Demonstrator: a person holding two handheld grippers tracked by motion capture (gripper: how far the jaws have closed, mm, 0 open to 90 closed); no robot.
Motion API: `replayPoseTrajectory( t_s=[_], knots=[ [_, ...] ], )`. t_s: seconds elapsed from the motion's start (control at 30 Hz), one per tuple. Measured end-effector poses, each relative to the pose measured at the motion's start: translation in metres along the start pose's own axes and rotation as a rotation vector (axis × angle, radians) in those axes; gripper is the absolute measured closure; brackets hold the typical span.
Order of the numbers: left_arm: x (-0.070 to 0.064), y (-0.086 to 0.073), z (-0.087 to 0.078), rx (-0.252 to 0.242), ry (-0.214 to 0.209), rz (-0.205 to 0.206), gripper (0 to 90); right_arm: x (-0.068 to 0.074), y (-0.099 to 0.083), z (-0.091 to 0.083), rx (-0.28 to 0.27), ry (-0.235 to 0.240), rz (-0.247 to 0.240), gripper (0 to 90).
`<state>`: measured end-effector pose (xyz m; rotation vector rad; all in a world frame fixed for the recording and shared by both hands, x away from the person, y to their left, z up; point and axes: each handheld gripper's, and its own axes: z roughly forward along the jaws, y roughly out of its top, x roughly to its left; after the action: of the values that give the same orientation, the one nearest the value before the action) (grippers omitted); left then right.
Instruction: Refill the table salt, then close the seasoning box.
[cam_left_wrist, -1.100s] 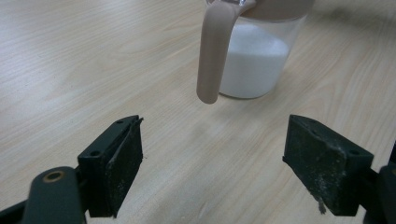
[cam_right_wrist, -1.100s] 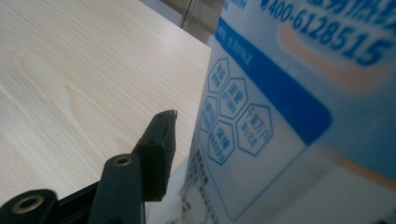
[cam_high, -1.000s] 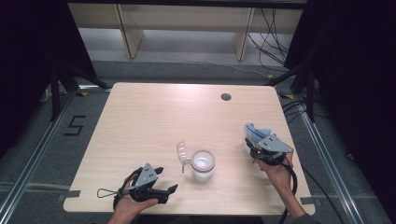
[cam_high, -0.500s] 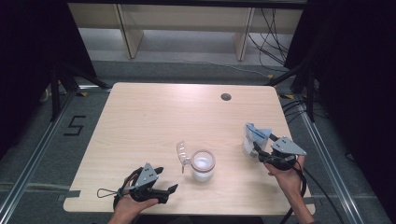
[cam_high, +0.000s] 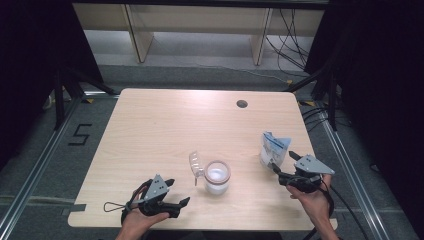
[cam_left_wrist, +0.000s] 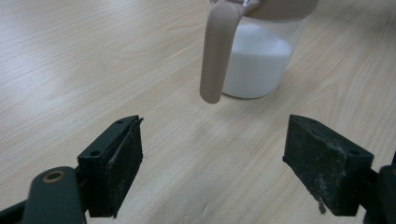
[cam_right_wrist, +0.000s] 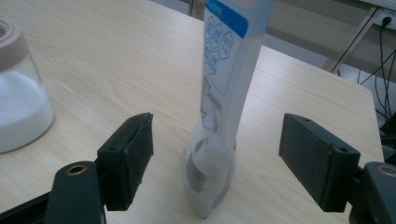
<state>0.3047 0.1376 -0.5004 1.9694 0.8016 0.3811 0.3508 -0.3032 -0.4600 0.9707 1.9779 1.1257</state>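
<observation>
**Two open grippers at a wooden table with a jar and a pouch**

A pale wood-grain table (cam_high: 165, 130) with rounded corners fills the middle of the high view. It stands on a grey floor with metal rails along both sides; a black "5" (cam_high: 80, 134) is marked on the floor to the left. Dark curtains hang on either side, and beyond the far edge are light wooden shelf legs and loose black cables. A small round hole (cam_high: 242, 104) sits near the table's far right.

At the near left corner, a hand holds the left gripper (cam_high: 175, 192), its jaws spread wide and empty, pointing right toward the jar. In the left gripper view, the jaws frame bare table just short of the jar.

Near the front centre stands a clear jar (cam_high: 217, 176) partly full of white powder, its beige lid flipped open to the left.

At the right, a white and blue pouch (cam_high: 273, 148) stands upright. The right gripper (cam_high: 281, 165), released and holding nothing, sits just beside it; in the right gripper view, the pouch stands between the open jaws without touching them.
</observation>
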Motion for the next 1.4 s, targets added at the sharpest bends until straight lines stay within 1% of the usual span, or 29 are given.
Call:
replayPoseTrajectory(
  t_s=[0.1,0.17,0.23,0.27,0.3,0.33,0.37,0.4,0.47,0.5,0.63,0.67,0.7,0.73,0.77,0.87,0.93,0.97,1.0,1.03,1.07,1.1,1.13,1.2,1.23,1.27,1.3,1.33,1.4],
  knots=[
    [0.0,0.0,0.0,-0.002,0.005,-0.013,19.0,0.002,-0.001,-0.003,-0.001,-0.005,0.007,26.9],
    [0.0,-0.001,0.0,-0.002,0.005,-0.018,19.0,0.004,-0.004,-0.007,0.025,0.011,0.024,25.7],
    [0.0,-0.001,0.001,0.0,0.012,-0.021,19.0,0.005,-0.005,-0.007,0.027,0.016,0.018,24.8],
    [0.0,-0.001,0.001,-0.001,0.01,-0.022,19.0,0.01,-0.007,-0.01,0.051,0.031,0.08,20.0],
    [0.0,-0.001,0.001,-0.001,0.01,-0.022,19.0,0.01,-0.007,-0.01,0.051,0.031,0.08,20.0],
    [0.0,-0.001,0.001,0.0,0.01,-0.021,19.0,0.009,-0.007,-0.009,0.035,0.038,0.077,16.8],
    [0.001,-0.001,0.001,0.004,0.011,-0.018,19.0,0.01,-0.007,-0.01,0.036,0.036,0.091,14.4],
    [0.002,-0.001,0.001,0.003,0.005,-0.014,19.0,0.013,-0.007,-0.011,0.029,0.064,0.085,15.1],
    [0.002,-0.001,0.001,0.002,0.005,-0.021,19.0,0.015,-0.007,-0.013,0.027,0.054,0.085,15.5],
    [0.002,-0.001,0.0,0.0,0.005,-0.019,19.0,0.019,-0.008,-0.015,0.031,0.074,0.084,15.4],
    [0.003,0.0,0.0,0.0,0.011,-0.017,19.0,0.024,-0.009,-0.017,0.041,0.089,0.072,15.3],
    [0.002,0.0,0.0,0.001,0.011,-0.017,19.0,0.029,-0.01,-0.022,0.065,0.093,0.11,15.3],
    [0.002,0.0,0.0,0.001,0.011,-0.017,19.0,0.029,-0.01,-0.022,0.065,0.093,0.11,15.3],
    [0.003,0.0,0.001,0.004,0.012,-0.016,19.0,0.027,-0.01,-0.021,0.044,0.092,0.066,15.3],
    [0.002,-0.001,0.001,0.002,0.016,-0.029,19.0,0.031,-0.011,-0.023,0.059,0.103,0.105,15.3],
    [0.002,-0.001,0.001,-0.003,0.005,-0.027,19.0,0.029,-0.013,-0.025,0.056,0.106,0.072,15.3],
    [0.001,-0.001,0.001,0.001,0.007,-0.03,19.0,0.03,-0.014,-0.025,0.056,0.104,0.076,15.3],
    [0.002,0.0,0.0,0.002,0.011,-0.014,19.0,0.032,-0.014,-0.027,0.07,0.102,0.097,15.4],
    [0.002,0.0,0.0,-0.001,0.015,-0.024,19.0,0.031,-0.014,-0.027,0.062,0.108,0.074,15.3],
    [0.002,0.0,0.0,-0.001,0.015,-0.024,19.0,0.031,-0.014,-0.027,0.062,0.108,0.074,15.3],
    [0.002,0.0,0.0,0.002,0.016,-0.028,19.0,0.032,-0.015,-0.026,0.048,0.1,0.05,15.3],
    [0.002,0.0,0.0,0.002,0.016,-0.028,19.0,0.032,-0.015,-0.026,0.048,0.1,0.05,15.3],
    [0.002,-0.001,0.001,0.001,0.014,-0.027,19.0,0.034,-0.015,-0.026,0.068,0.11,0.071,15.3],
    [0.003,0.0,0.001,-0.001,0.011,-0.028,19.0,0.033,-0.016,-0.025,0.065,0.114,0.031,15.4],
    [0.003,0.0,0.002,-0.003,0.01,-0.026,19.0,0.033,-0.016,-0.025,0.065,0.114,0.031,15.4],
    [0.003,0.0,0.002,-0.004,0.01,-0.019,19.1,0.038,-0.016,-0.027,0.099,0.126,0.078,15.4],
    [0.003,0.0,0.002,-0.004,0.014,-0.03,19.1,0.038,-0.016,-0.027,0.099,0.126,0.078,15.4],
    [0.003,0.0,0.001,-0.004,0.017,-0.03,19.1,0.036,-0.017,-0.025,0.093,0.13,0.043,15.4],
    [0.003,0.0,0.0,-0.003,0.024,-0.028,19.2,0.038,-0.017,-0.025,0.094,0.13,0.06,15.4]
  ],
)
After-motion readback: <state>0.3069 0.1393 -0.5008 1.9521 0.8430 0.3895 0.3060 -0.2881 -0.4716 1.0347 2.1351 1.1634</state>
